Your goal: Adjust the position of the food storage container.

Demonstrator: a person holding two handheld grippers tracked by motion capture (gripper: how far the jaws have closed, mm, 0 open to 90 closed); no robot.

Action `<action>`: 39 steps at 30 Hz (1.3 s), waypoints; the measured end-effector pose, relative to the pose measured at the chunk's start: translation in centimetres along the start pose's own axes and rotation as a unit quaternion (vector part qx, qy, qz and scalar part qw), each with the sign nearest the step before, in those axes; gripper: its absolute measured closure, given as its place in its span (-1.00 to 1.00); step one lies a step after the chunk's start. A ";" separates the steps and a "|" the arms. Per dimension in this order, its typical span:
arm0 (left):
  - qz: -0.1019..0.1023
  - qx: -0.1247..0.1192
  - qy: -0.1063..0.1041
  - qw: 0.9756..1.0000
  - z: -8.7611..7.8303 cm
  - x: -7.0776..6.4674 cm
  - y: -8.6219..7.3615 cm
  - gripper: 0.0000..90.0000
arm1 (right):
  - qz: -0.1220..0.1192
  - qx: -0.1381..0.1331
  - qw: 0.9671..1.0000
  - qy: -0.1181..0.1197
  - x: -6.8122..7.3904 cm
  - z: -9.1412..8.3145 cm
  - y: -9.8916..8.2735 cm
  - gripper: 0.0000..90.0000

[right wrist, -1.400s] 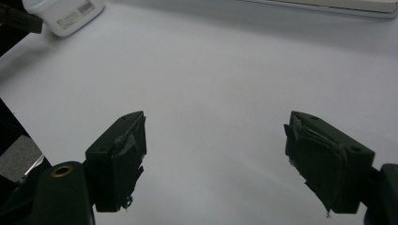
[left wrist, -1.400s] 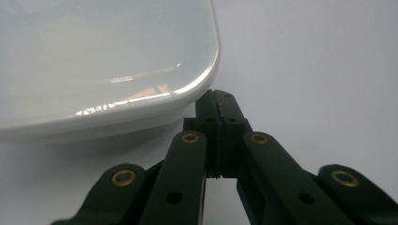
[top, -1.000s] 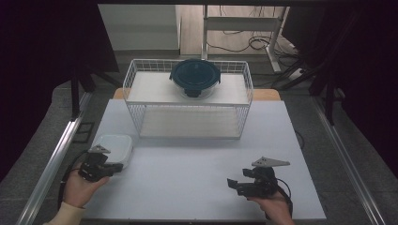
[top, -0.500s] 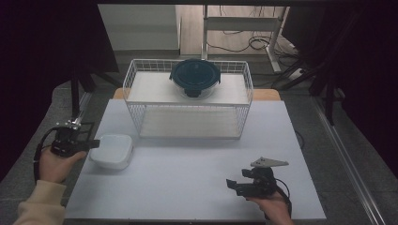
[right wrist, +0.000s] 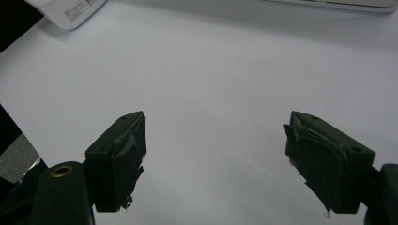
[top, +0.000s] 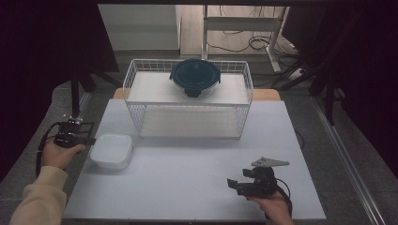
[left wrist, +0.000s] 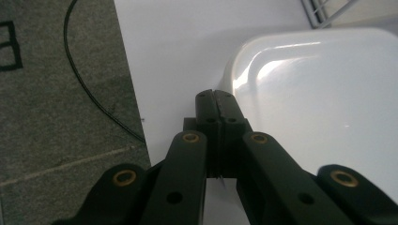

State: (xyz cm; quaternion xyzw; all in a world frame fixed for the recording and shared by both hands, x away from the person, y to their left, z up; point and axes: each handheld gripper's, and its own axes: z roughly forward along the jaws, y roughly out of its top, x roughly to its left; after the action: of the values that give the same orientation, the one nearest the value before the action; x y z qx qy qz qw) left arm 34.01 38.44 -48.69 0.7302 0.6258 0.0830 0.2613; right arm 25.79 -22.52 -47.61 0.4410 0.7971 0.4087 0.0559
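A white square tub (top: pixel 111 150) with rounded corners and a glossy, smooth shell sits near the table's (top: pixel 187 187) left edge, on the matte white top. The left gripper (top: pixel 87 140) hangs off that edge, its black jaws pressed together with nothing between them; in the left gripper view its tips (left wrist: pixel 217 101) lie just beside the tub (left wrist: pixel 319 103), and whether they touch its wall is hard to judge. That view cuts the tub off at the right and bottom. The right gripper (top: pixel 233 186) rests near the front edge, toward the right corner, its jaws spread wide and empty, with frayed, torn pads (right wrist: pixel 131 154). At the back edge stands a white wire basket (top: pixel 141 117), and a round dark-lidded bowl (top: pixel 195 77) sits on its upper shelf. The room behind is dark and its contents unclear.
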 end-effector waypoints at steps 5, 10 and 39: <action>0.001 0.005 -0.008 1.000 0.2 0.2 -0.6 1.00 | -0.001 0.000 1.000 0.001 0.1 0.0 0.0 -0.54; 0.020 0.009 -0.049 0.999 0.3 -1.0 -1.1 1.00 | 0.000 0.000 1.000 0.001 0.1 0.1 0.0 -0.54; 0.114 0.028 -0.147 0.982 4.1 -13.0 -1.3 1.00 | -0.002 0.003 1.000 0.003 0.2 0.0 0.0 -0.54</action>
State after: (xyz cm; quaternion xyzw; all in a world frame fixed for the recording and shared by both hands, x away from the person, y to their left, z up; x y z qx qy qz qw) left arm 32.07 24.91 -50.15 0.8080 0.4951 -0.0138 0.3190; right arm 25.72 -22.39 -47.59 0.4384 0.7994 0.4074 0.0534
